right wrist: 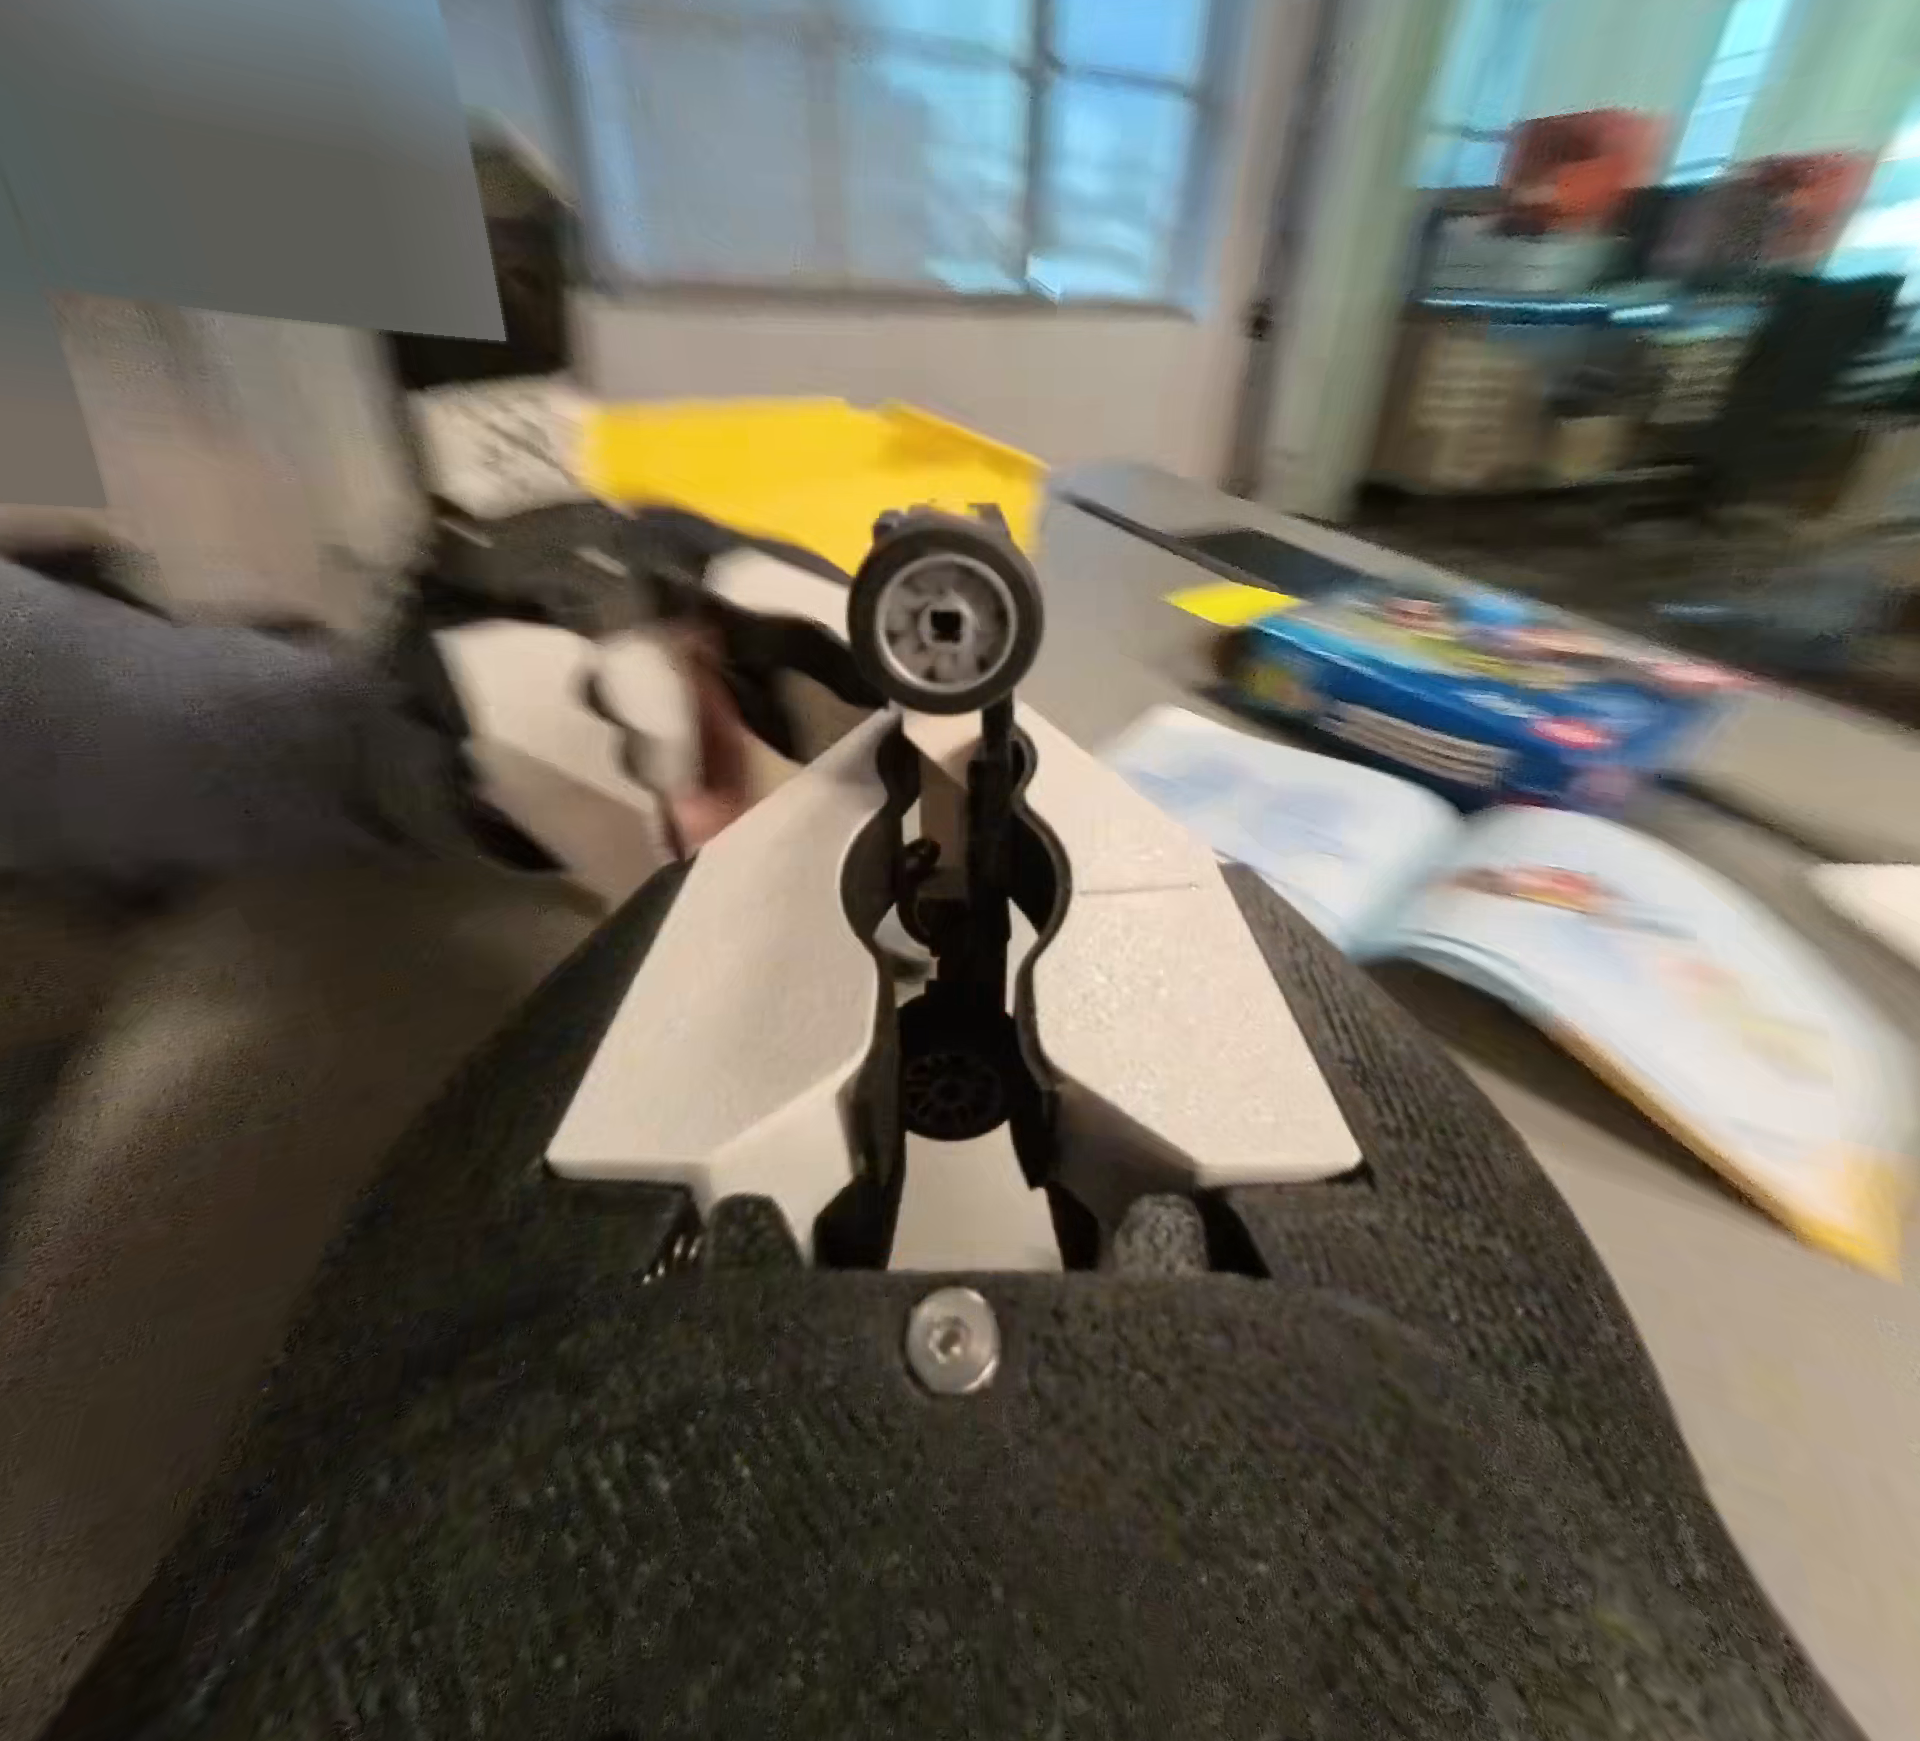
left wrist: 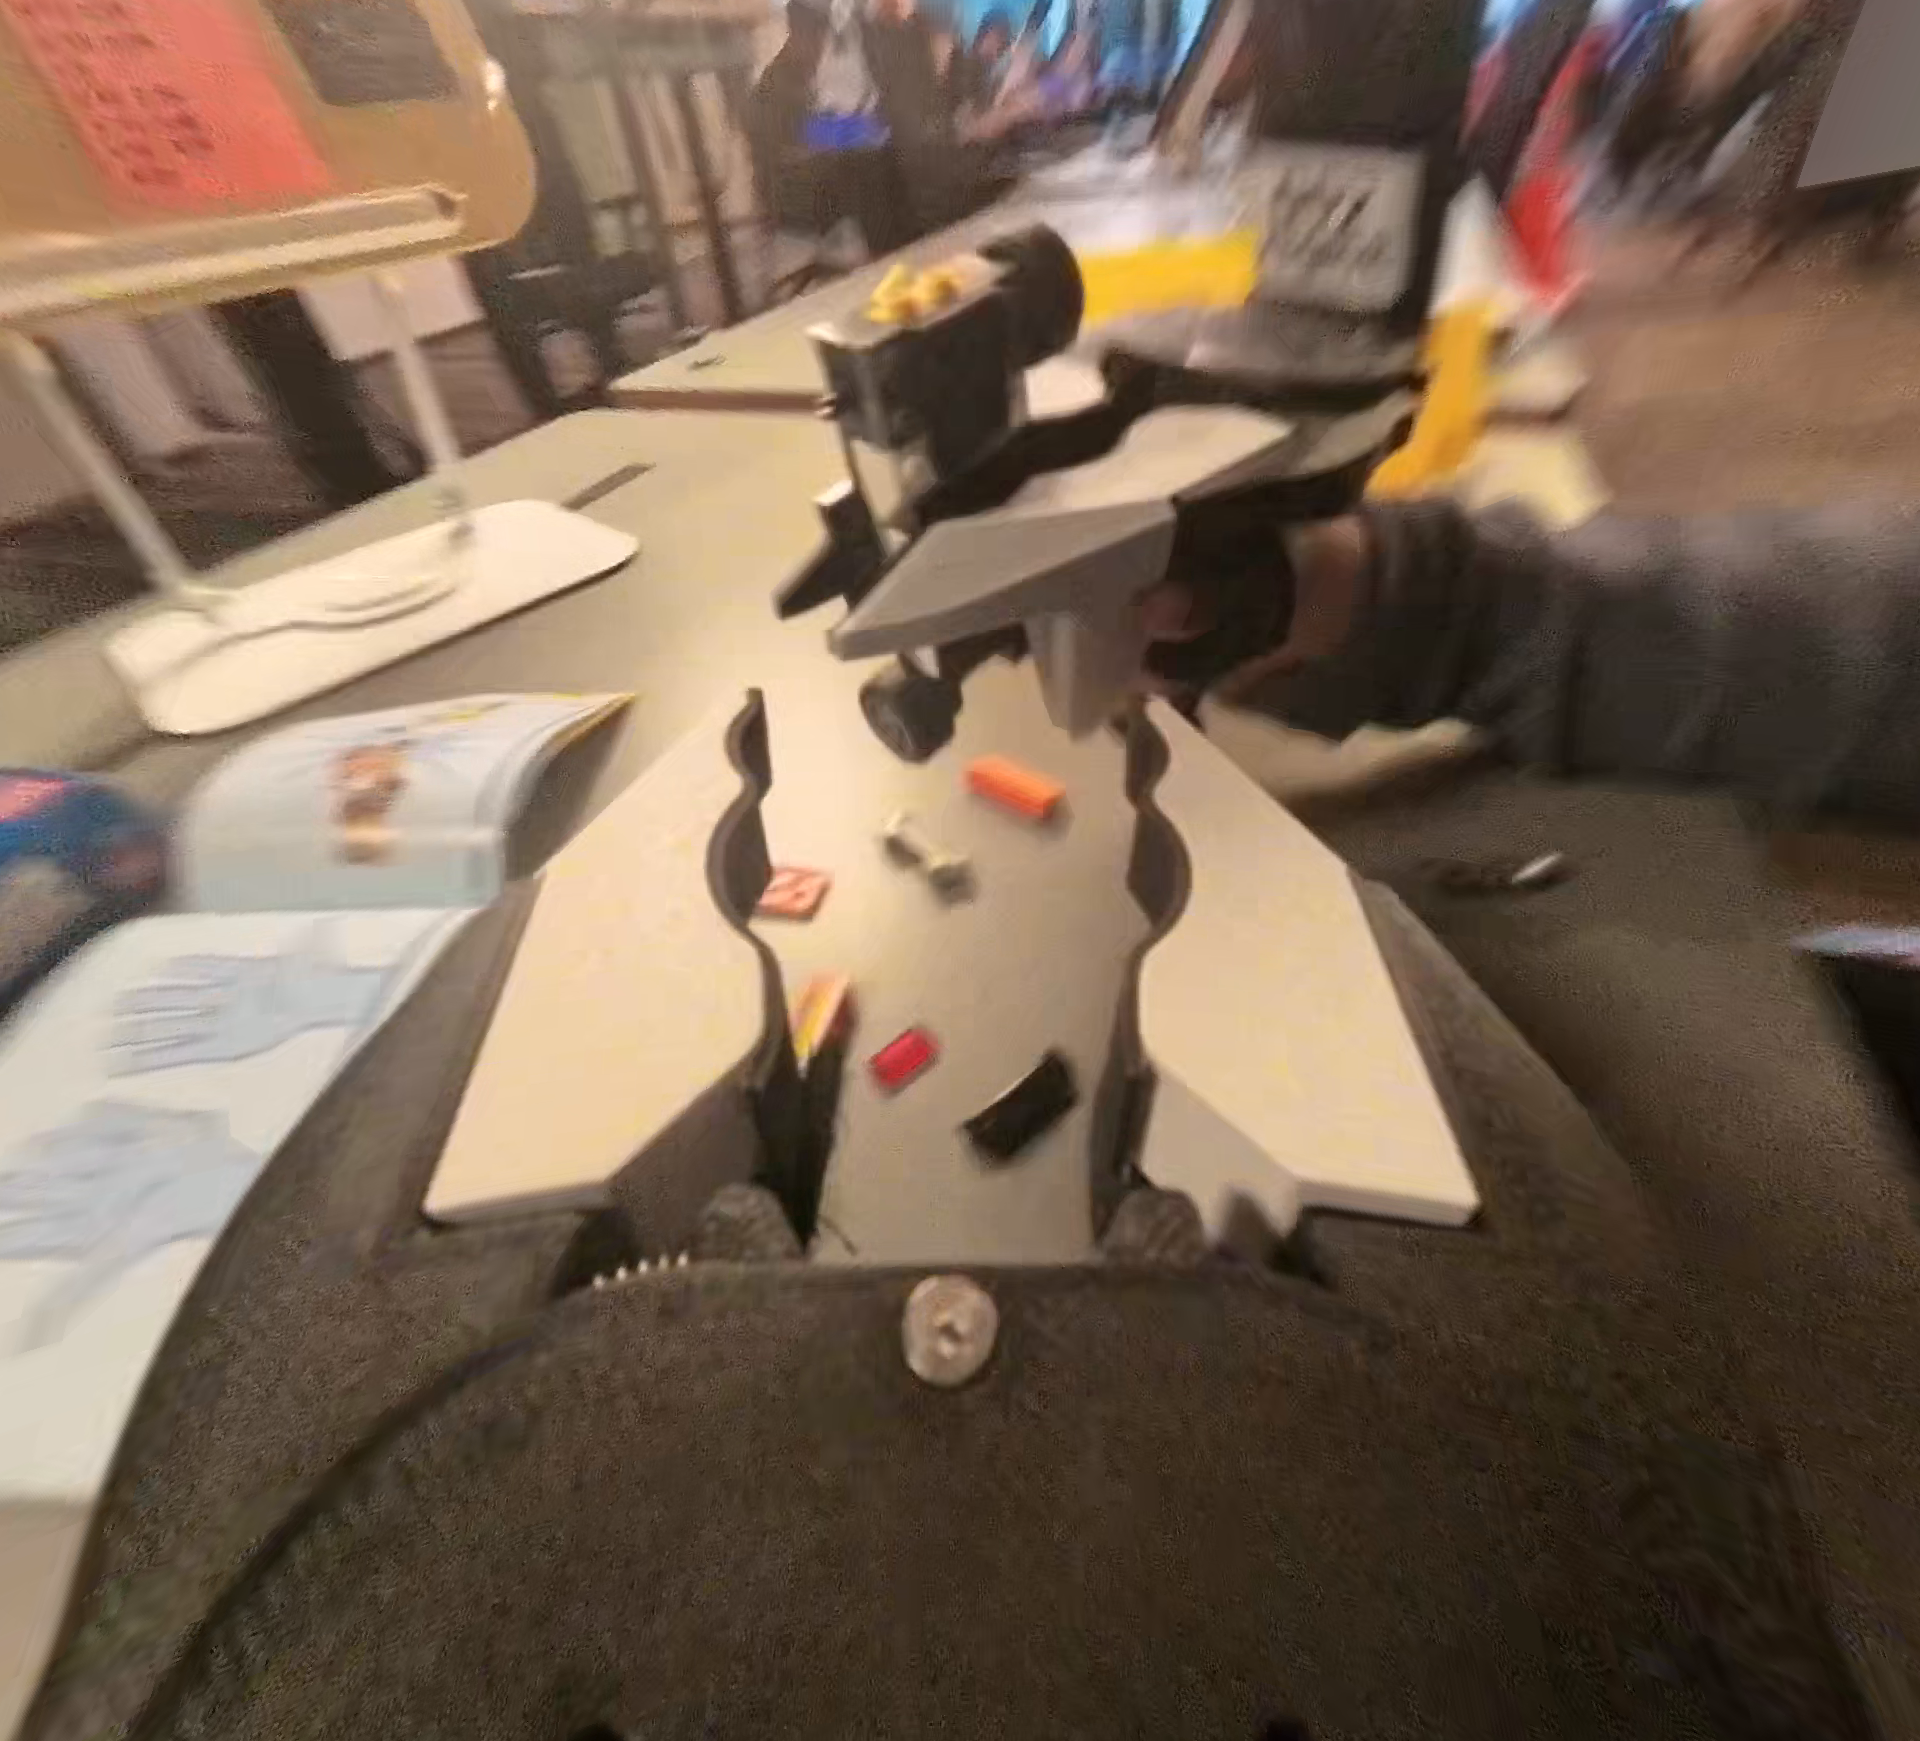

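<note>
Left wrist view: the left gripper (left wrist: 945, 746) has its two fingers set wide apart, with nothing between them but the grey table (left wrist: 665, 486) and loose small bricks. These are an orange brick (left wrist: 1015, 785), a small grey piece (left wrist: 928, 852), a flat red tile (left wrist: 795, 891), a red brick (left wrist: 903, 1057) and a black brick (left wrist: 1021, 1107). Beyond the fingertips, raised above the table, is the right gripper (left wrist: 831, 579), held by a gloved hand (left wrist: 1236, 579) with a dark sleeve. It is clamped on a toy brick vehicle (left wrist: 935, 372).

Vehicle appearance, left wrist view: black and grey body, yellow parts on top, a black tyre at the upper end and another at the lower end. Detail is softened by motion blur.

Right wrist view: the right gripper (right wrist: 948, 756) has its fingers close together, pressing on the black chassis of the vehicle (right wrist: 987, 860) from both sides. A wheel (right wrist: 943, 623) with black tyre and grey hub projects past the fingertips; a second, black-hubbed wheel sits deep between the fingers. An open booklet (right wrist: 1558, 943) and a blue box (right wrist: 1496, 704) lie on the table to the right, with a yellow tray (right wrist: 790, 465) behind.
</note>
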Motion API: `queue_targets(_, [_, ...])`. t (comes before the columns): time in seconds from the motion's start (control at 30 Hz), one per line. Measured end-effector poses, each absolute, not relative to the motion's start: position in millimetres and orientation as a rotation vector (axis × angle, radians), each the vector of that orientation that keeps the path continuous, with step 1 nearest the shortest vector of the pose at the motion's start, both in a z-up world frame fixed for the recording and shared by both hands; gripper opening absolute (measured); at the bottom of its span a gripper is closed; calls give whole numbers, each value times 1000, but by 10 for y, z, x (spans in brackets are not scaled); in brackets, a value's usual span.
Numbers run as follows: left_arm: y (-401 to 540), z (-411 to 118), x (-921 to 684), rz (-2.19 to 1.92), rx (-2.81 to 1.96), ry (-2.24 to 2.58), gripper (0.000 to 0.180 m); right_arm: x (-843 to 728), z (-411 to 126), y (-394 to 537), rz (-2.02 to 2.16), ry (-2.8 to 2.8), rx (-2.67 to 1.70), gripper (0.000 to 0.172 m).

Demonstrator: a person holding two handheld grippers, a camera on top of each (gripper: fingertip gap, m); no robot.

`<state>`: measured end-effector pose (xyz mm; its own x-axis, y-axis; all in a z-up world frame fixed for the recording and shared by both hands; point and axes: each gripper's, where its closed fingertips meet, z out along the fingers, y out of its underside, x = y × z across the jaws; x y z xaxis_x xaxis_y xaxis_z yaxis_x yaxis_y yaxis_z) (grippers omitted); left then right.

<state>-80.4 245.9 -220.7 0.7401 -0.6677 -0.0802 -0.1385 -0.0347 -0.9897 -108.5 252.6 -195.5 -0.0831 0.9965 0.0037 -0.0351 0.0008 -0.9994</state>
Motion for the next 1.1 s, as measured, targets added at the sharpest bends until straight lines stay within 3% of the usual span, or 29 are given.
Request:
queue_targets(0.13, [2283, -1882, -733, -940, -1417, 542, 61, -1034, -1859, 2294, 1831, -1204, -1181, 12])
queue_targets(0.3, [2235, -1805, -759, -1014, -1385, 533, 52, -1101, -2122, 1970, 1766, -1478, -1187, 12])
queue_targets(0.43, [2203, -1929, -674, -965, -1446, 633, 17, -1175, -2341, 1896, 1630, -1599, -1214, 13])
queue_targets(0.6, [2268, -2075, -768, -787, -1550, 720, 17, -1047, -2296, 2193, 1554, -1513, -1255, 49])
queue_targets(0.83, [2208, -2155, -774, -690, -1561, 839, 17, -865, -2007, 2176, 1846, -1394, -1147, 25])
queue_targets(1.1, [2137, -2127, -687, -804, -1556, 842, 17, -815, -2029, 2111, 1669, -1480, -1051, 21])
